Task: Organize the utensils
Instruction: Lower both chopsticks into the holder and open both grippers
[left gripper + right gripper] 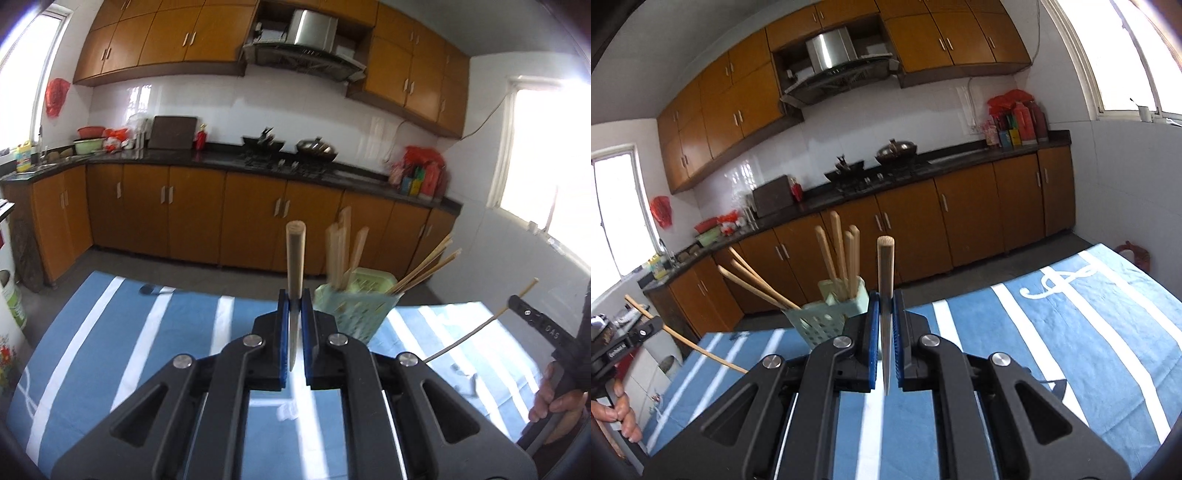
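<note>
Our left tool (294, 306) is clamped on a chopstick (295, 258), its blue pads pinching the shaft where pale wood meets the thin metal tip; the wooden end stands up beyond the pads. Our right tool (885, 306) grips a second chopstick (885, 266) the same way. Just ahead of both tools, a green perforated holder (354, 306) stands on the blue striped cloth (110, 332) over the counter, already bristling with wooden chopsticks. We judge each stick light, stiff and slender, and the metal end likely slick, so a grip on the wood near mid-length should hold steadier. The holder looks light and may tip.
</note>
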Tool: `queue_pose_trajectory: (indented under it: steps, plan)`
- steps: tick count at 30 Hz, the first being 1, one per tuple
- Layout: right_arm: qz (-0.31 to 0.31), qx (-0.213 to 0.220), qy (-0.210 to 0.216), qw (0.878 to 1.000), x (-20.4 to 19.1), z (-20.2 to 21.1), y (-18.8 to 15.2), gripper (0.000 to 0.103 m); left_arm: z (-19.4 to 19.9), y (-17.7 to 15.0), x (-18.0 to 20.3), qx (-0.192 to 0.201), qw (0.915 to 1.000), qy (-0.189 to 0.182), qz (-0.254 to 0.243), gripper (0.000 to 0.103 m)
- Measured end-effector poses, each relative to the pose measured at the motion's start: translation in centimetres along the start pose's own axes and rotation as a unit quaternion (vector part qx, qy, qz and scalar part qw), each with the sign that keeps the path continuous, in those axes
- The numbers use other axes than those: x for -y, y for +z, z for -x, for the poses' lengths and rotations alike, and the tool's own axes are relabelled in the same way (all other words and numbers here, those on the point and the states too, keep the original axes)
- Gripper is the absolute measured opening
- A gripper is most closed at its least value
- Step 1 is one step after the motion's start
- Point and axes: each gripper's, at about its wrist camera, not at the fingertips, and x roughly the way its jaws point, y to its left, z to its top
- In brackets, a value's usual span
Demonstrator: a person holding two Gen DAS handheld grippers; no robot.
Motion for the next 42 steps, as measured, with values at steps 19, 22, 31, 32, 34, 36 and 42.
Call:
queue_pose_trajectory:
  steps: [19,22,31,32,34,36,42]
  plan:
    - [0.06,0.091,0.033,0.994,-6.3,-4.9,7.6,0.008,-4.3,7.9,7.0,0.082,0.9958,-0.04,0.003,0.007]
    - [0.065,0.07,0.026,0.995,-6.0,-7.2,6.9,0.008,-6.4,7.4,6.6,0.066,0.9971,-0.036,0.009,0.007]
    - [0.063,0.033,0.025,0.997,-5.7,-10.1,5.4,0.008,-9.9,5.8,5.5,0.039,0.9987,-0.032,0.008,0.007]
    - [0.063,0.029,0.026,0.997,-5.7,-10.3,5.3,0.008,-10.1,5.6,5.5,0.038,0.9988,-0.031,0.008,0.007]
    - [0.063,0.024,0.026,0.997,-5.7,-10.6,5.1,0.008,-10.4,5.2,5.2,0.035,0.9989,-0.031,0.008,0.007]
    - [0.063,0.019,0.027,0.997,-5.6,-10.8,4.9,0.008,-10.7,5.0,5.0,0.031,0.999,-0.031,0.01,0.007]
    - [0.059,0.011,0.029,0.998,-5.5,-10.6,5.0,0.01,-11.1,5.0,5.0,0.023,0.999,-0.036,0.016,0.011]
